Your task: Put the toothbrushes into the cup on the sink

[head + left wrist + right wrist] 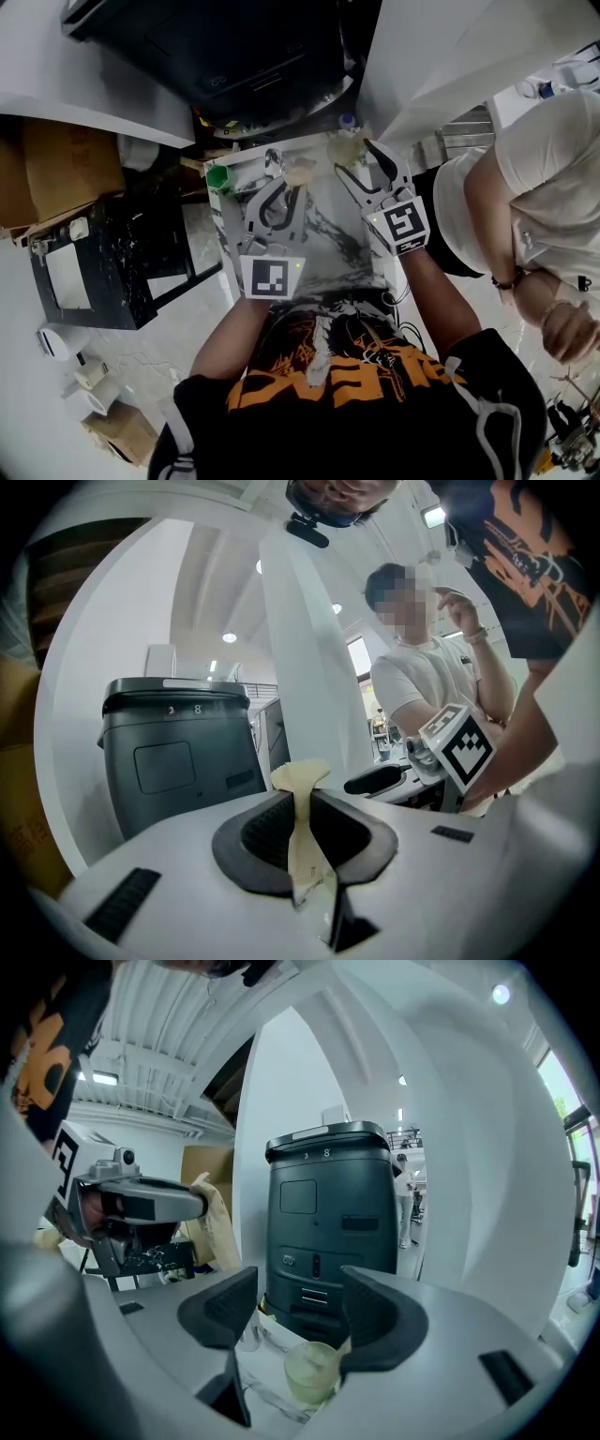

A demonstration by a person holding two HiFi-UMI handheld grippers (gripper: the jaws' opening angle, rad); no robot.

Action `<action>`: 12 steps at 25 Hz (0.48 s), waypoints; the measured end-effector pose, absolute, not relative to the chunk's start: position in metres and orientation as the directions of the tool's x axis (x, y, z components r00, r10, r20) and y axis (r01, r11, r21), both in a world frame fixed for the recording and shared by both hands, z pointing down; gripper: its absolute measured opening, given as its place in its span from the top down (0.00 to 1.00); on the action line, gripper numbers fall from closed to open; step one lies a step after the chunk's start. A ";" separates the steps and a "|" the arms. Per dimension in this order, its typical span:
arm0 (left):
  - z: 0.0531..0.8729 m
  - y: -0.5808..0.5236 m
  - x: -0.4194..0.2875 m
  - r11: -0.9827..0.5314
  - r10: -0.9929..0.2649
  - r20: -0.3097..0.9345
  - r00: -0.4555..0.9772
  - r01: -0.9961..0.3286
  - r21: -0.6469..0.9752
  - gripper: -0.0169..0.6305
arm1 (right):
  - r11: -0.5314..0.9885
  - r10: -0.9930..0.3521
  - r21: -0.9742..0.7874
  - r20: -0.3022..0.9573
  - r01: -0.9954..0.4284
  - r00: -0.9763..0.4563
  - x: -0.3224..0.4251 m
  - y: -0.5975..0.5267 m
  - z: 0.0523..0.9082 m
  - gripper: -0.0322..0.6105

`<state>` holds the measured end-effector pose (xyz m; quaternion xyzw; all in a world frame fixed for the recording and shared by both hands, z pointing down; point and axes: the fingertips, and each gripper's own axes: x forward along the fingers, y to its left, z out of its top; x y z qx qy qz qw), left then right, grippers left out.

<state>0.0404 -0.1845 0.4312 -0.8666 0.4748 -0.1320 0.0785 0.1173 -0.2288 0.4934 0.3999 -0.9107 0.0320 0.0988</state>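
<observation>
K: While looking down from the head view, anything crowding the sink (328,239)?

M: Boxed in. Black machine (253,56) past the far edge, black stand (103,267) off the left edge, bystander (525,178) close on the right. Green container (217,176) at the far-left corner. Cup (339,146) near the far edge, right of centre.

K: Grippers?

M: Left gripper (289,187) over mid-sink, clamped on a cream toothbrush (300,172). Right gripper (356,159) spread wide above the cup. Bare marble beneath both and on the near side.

K: Left gripper view?

M: Clamped narrow on the toothbrush, one end poking up past the jaws. White pillar (305,658) dead ahead, black machine left of it, right gripper and bystander off to the right.

K: Right gripper view?

M: Jaws well apart, gripping nothing. Cup low between them, nearer the right jaw. Black machine straight behind, past the sink's far edge. Left gripper off to the left, apart from this one.
</observation>
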 end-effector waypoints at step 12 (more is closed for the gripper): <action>0.397 -0.148 0.023 -0.520 -0.853 0.078 0.516 -0.826 -0.217 0.87 | 0.718 -0.696 0.042 0.045 -0.694 -0.717 0.094 -0.171 0.404 0.64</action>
